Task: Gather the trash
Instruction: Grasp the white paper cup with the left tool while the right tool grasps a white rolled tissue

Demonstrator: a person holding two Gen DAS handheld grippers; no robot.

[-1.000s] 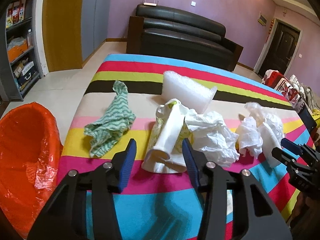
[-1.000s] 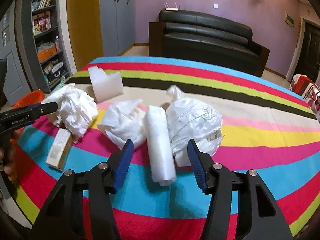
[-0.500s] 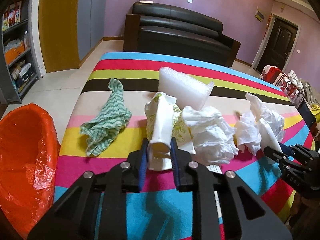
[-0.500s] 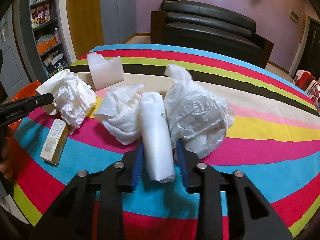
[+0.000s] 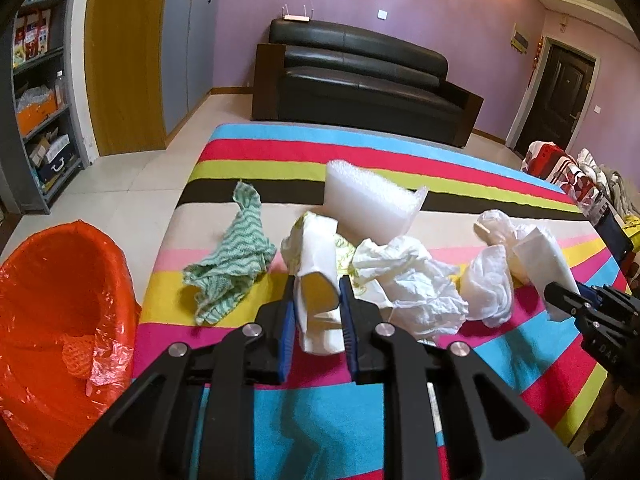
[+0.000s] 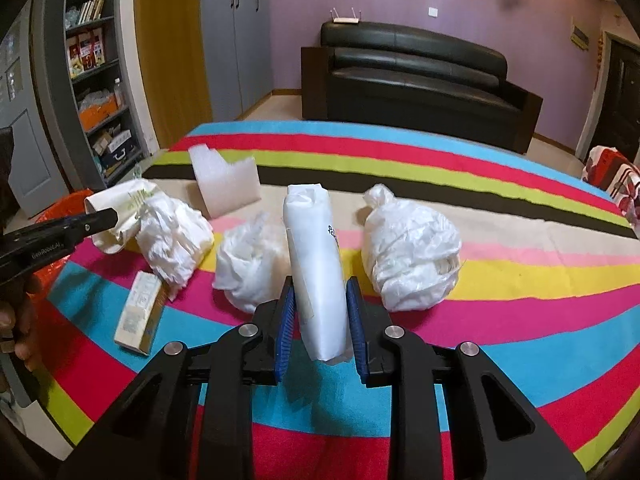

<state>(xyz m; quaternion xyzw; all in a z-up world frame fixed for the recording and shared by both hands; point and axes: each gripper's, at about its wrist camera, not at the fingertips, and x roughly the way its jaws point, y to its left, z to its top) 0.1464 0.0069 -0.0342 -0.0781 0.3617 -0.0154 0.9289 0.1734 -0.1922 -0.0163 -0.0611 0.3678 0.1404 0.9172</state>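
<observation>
While both your grippers clamp trash, the rest lies on the striped table (image 6: 500,364).
Your left gripper (image 5: 318,312) pinches the paper cup (image 5: 316,264) near the orange bin (image 5: 52,300); your right gripper (image 6: 320,312) squeezes the white packet (image 6: 316,264).

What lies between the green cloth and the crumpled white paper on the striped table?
The paper cup, shut in the left hand-held gripper; left wrist view.

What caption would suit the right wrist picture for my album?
Right gripper clamps a white paper packet above a striped tablecloth strewn with crumpled trash.
</observation>
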